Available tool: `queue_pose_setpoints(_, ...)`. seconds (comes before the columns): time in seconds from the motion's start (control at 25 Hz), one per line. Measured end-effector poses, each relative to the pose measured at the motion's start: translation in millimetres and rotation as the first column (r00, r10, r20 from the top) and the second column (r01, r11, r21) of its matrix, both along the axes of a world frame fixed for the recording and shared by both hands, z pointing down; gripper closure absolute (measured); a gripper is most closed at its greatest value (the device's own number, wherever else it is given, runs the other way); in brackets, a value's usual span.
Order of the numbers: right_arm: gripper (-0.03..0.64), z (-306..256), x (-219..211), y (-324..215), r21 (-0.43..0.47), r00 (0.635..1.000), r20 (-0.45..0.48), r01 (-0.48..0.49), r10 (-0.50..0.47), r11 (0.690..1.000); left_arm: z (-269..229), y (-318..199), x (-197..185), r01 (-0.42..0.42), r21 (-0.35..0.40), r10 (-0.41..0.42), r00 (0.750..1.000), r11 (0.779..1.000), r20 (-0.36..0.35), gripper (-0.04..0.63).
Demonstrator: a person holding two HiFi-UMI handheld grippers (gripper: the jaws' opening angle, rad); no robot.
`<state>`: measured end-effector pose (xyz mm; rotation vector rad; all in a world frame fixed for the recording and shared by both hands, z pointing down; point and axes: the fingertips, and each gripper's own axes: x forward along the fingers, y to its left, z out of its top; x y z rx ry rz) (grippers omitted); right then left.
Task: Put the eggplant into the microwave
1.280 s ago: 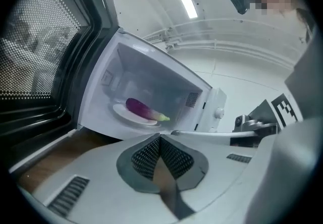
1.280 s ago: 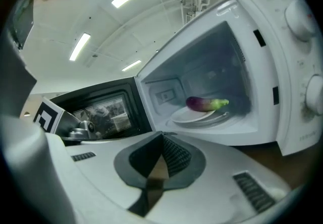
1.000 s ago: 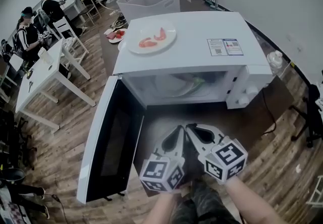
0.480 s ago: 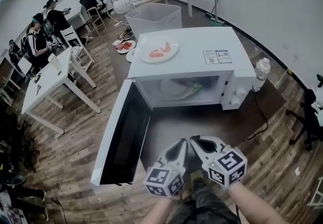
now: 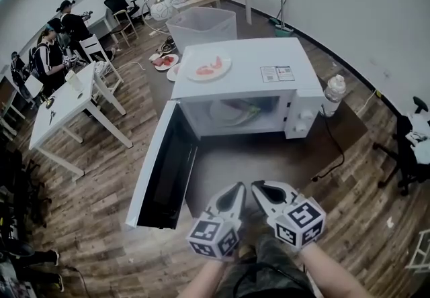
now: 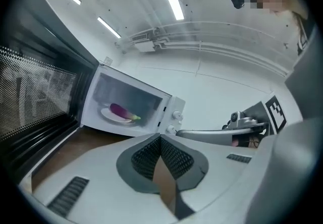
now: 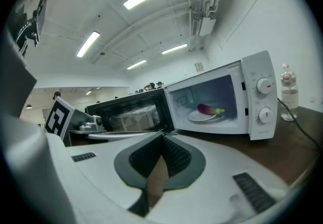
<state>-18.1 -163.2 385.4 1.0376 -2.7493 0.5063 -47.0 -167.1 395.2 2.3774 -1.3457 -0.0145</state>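
A white microwave (image 5: 255, 78) stands on the brown table with its door (image 5: 164, 169) swung wide open to the left. Inside, a purple eggplant (image 6: 120, 111) (image 7: 208, 109) with a green stem lies on a white plate (image 6: 112, 117) (image 7: 198, 117). My left gripper (image 5: 236, 189) (image 6: 160, 140) and right gripper (image 5: 259, 188) (image 7: 162, 137) hover side by side near the table's front edge, well back from the cavity. Both are shut, with nothing between their pads.
A plate of red food (image 5: 208, 67) sits on the microwave's top. A water bottle (image 5: 332, 94) stands to its right, and a power cord (image 5: 336, 149) trails across the table. Behind are a white bin (image 5: 201, 25) and more plates (image 5: 164, 60). People (image 5: 50, 48) stand by a white table (image 5: 64, 109) at the left.
Both grippers have drawn back from the microwave together and risen a little. The microwave now looks farther off. Both stay shut and empty.
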Motion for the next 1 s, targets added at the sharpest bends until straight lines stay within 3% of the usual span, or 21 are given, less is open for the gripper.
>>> queue_pose_setpoints(0.44, 0.618, -32, 16, 27, 0.017, 1.000, 0.023, 0.001, -0.002, 1.000, -34, 23, 14, -0.019, 0.030, 0.020, 0.999, 0.999, -0.036, 0.592)
queue_pose_setpoints(0.6, 0.618, -34, 22, 45, 0.001, 1.000, 0.030, 0.009, -0.009, 1.000, -43, 41, 19, -0.020, 0.046, 0.021, 1.000, 0.999, -0.015, 0.592)
queue_pose_setpoints(1.0, 0.618, -51, 42, 97, 0.013, 0.998, 0.011, 0.056, -0.057, 0.998, -54, 91, 24, 0.037, 0.036, -0.036, 0.999, 0.999, -0.034, 0.592)
